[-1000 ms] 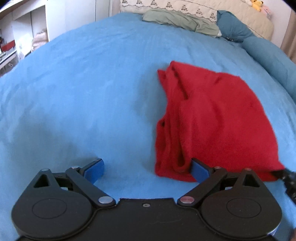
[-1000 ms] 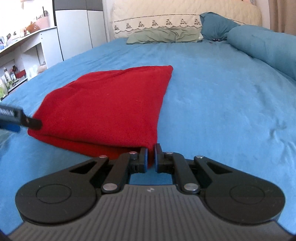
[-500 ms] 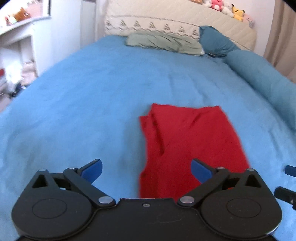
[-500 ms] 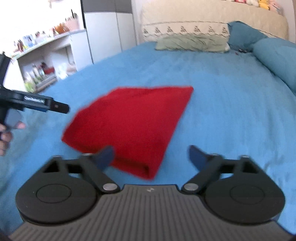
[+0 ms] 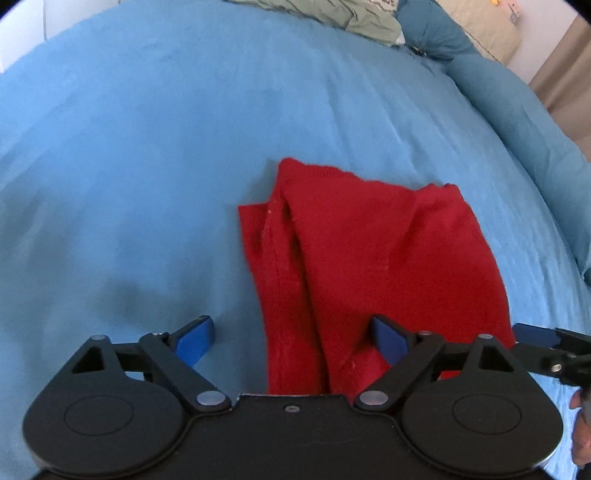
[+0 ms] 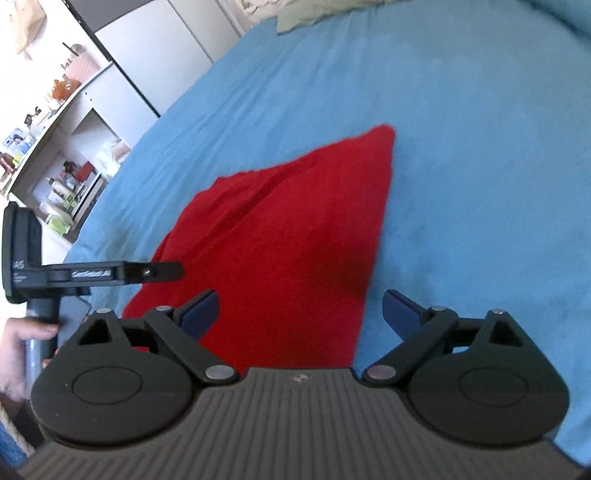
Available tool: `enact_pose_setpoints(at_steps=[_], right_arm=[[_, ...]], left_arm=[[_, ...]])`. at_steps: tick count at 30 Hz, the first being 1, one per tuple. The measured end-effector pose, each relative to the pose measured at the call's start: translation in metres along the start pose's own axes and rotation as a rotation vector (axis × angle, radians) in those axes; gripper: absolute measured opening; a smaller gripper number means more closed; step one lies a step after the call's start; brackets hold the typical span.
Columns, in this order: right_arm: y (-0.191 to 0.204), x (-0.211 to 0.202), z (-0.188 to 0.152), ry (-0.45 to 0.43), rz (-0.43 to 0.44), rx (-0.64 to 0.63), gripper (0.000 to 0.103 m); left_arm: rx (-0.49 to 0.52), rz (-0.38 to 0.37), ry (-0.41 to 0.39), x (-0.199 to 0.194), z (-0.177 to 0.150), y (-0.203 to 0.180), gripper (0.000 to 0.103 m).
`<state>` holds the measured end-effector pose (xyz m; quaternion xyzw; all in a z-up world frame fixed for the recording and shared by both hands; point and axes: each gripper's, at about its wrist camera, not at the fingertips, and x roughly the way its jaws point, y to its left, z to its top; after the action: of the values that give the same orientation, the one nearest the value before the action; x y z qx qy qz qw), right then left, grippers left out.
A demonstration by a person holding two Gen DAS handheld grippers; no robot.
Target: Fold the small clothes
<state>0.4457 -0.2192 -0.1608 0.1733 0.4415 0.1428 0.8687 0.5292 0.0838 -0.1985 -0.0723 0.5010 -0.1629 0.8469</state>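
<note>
A red knit garment [image 5: 373, 266] lies folded on the blue bedspread [image 5: 147, 147]; it also shows in the right wrist view [image 6: 288, 236]. My left gripper [image 5: 291, 338] is open and empty, hovering over the garment's near left edge. My right gripper [image 6: 301, 312] is open and empty, above the garment's near right corner. The left gripper's body [image 6: 92, 275] shows at the left of the right wrist view. A right gripper finger [image 5: 535, 336] shows at the right edge of the left wrist view.
A green pillow [image 5: 332, 14] and teal bolsters [image 5: 517, 110] lie at the head and right side of the bed. White shelves with small items [image 6: 55, 147] stand off the bed's left side. The bedspread [image 6: 480, 147] stretches wide around the garment.
My right gripper let go of the garment's corner and opened. Both grippers lifted off, then tilted back down over the garment's near edge. The garment lies still.
</note>
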Motion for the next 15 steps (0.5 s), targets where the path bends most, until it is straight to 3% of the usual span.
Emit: enact_pose_setpoints(at_steps=[3,4,5,6,7,9,11,15], right_arm=[[-0.004,0.018,0.002,0.029,0.001,-0.018,0.100],[-0.006,0.024,0.002,0.040,0.014,-0.007,0.091],[-0.009,0.028,0.003,0.048,0.023,0.010,0.086],[-0.012,0.033,0.003,0.052,0.027,0.031,0.085],[-0.014,0.035,0.003,0.046,0.034,0.049,0.077],[-0.015,0.037,0.003,0.027,0.030,0.066,0.066],[-0.012,0.037,0.004,0.008,0.025,0.048,0.047],[0.003,0.018,0.006,-0.043,0.017,0.006,0.042]], left_arm=[[-0.007,-0.040,0.005,0.005,0.002,0.006,0.089],[-0.008,-0.054,0.007,0.005,0.002,0.007,0.078],[-0.012,-0.082,0.006,0.003,0.002,0.007,0.058],[-0.027,-0.129,0.014,0.002,0.001,0.007,0.047],[-0.042,-0.137,0.017,0.002,0.002,0.005,0.042],[-0.015,-0.106,0.010,0.000,0.002,-0.002,0.036],[-0.001,-0.073,0.003,-0.006,0.002,-0.010,0.027],[0.047,-0.029,-0.038,-0.031,0.001,-0.032,0.023]])
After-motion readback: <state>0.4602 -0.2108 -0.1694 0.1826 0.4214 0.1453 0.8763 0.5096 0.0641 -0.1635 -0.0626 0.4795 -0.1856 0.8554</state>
